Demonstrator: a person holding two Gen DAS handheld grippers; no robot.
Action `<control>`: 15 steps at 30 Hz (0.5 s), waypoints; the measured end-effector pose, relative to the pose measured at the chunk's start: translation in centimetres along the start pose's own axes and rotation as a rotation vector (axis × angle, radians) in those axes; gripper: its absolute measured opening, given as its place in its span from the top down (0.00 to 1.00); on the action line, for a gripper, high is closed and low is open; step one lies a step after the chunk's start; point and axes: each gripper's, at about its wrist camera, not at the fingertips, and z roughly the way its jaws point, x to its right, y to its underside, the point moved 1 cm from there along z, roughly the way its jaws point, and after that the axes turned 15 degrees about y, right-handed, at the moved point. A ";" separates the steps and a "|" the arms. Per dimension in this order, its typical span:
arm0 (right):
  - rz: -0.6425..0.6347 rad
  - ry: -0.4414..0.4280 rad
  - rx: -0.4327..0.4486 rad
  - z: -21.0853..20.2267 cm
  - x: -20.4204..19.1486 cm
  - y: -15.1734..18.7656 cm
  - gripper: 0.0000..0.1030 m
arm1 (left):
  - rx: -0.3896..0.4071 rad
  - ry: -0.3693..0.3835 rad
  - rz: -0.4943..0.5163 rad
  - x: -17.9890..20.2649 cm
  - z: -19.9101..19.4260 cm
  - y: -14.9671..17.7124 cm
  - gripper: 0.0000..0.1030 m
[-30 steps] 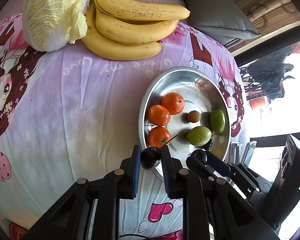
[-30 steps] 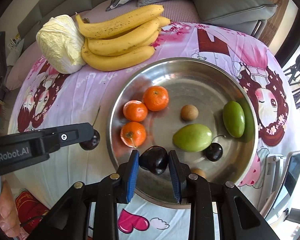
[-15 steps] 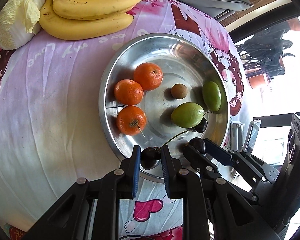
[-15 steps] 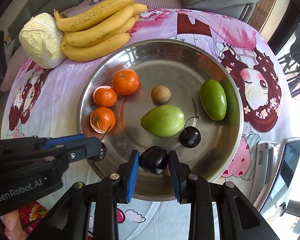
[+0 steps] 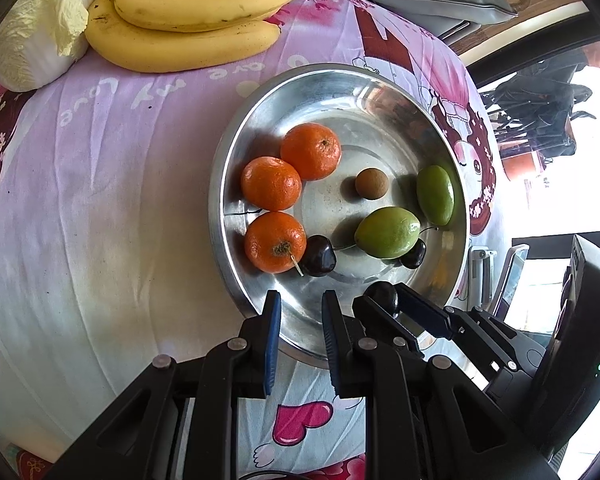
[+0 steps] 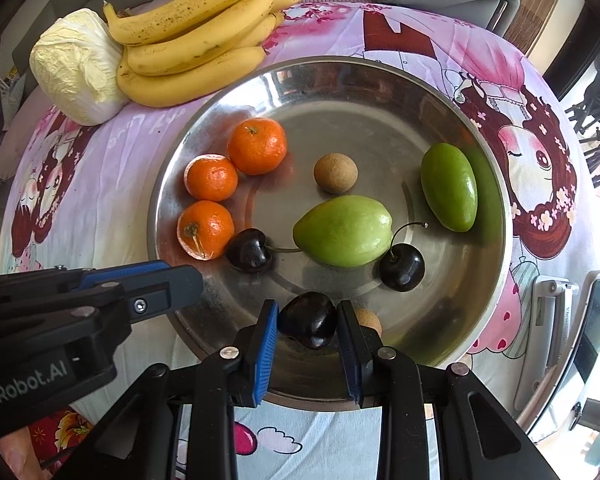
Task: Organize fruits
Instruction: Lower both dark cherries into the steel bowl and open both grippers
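Showing both claws over a steel tray (image 6: 156, 200) on the cloth-covered worktop (image 6: 112, 184). The right claw (image 6: 307, 306) pinched a dark cherry (image 6: 308, 320) between its blue pads, low over the tray's 6 o'clock edge. Whether the fruit touched the metal could not be told. A small brown fruit (image 6: 370, 320) behind the right pad was mostly hidden, only a sliver showing.

The left claw (image 5: 300, 300) was drawn nearly together, a narrow slit between its pads with nothing in it. It hovered over the tray's near rim. In the right wrist view it entered from 8 o'clock, and its tips could not be seen apart.

Within the tray lay:
- three tangerines (image 6: 212, 178) touching one another at 9 o'clock;
- a round brown fruit (image 6: 335, 173) near the centre;
- a large green fruit (image 6: 342, 230) just below it;
- a longer green fruit (image 6: 449, 186) at 3 o'clock.

A stemmed cherry (image 6: 249, 255) touched the lowest tangerine. A second loose cherry (image 6: 402, 267) sat by the large green fruit, which half covered it in the left wrist view.

Outside the tray, at 11 o'clock, bananas (image 6: 192, 52) leaned on a pale cabbage (image 6: 76, 68), both cut off in the left wrist view. Metal-framed objects at 4 o'clock were too cropped to identify.
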 end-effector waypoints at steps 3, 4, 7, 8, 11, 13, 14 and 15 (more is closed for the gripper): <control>0.004 -0.002 -0.007 0.2 0.0 -0.1 0.68 | 0.005 -0.001 -0.007 -0.3 -0.5 0.0 0.80; 0.005 -0.001 -0.009 0.2 0.0 -0.2 0.68 | 0.007 -0.001 -0.008 -0.3 -0.7 0.0 0.80; 0.010 -0.004 -0.017 0.5 0.0 -0.4 0.67 | 0.016 -0.016 0.000 -0.4 -1.2 0.1 0.80; 0.011 -0.003 -0.017 0.5 0.0 -0.4 0.67 | 0.020 -0.024 0.002 -0.5 -1.3 0.2 0.80; 0.020 0.003 -0.017 0.7 0.0 -0.6 0.67 | 0.021 -0.046 -0.011 -1.0 -1.5 0.1 0.79; 0.029 0.005 -0.019 0.7 0.1 -0.5 0.67 | 0.025 -0.058 -0.017 -1.5 -1.7 0.1 0.79; 0.033 0.007 -0.021 0.7 0.1 -0.4 0.67 | 0.025 -0.064 -0.022 -1.8 -1.8 0.0 0.78; 0.035 0.010 -0.022 0.7 0.0 -0.3 0.67 | 0.025 -0.069 -0.030 -2.1 -1.9 0.1 0.77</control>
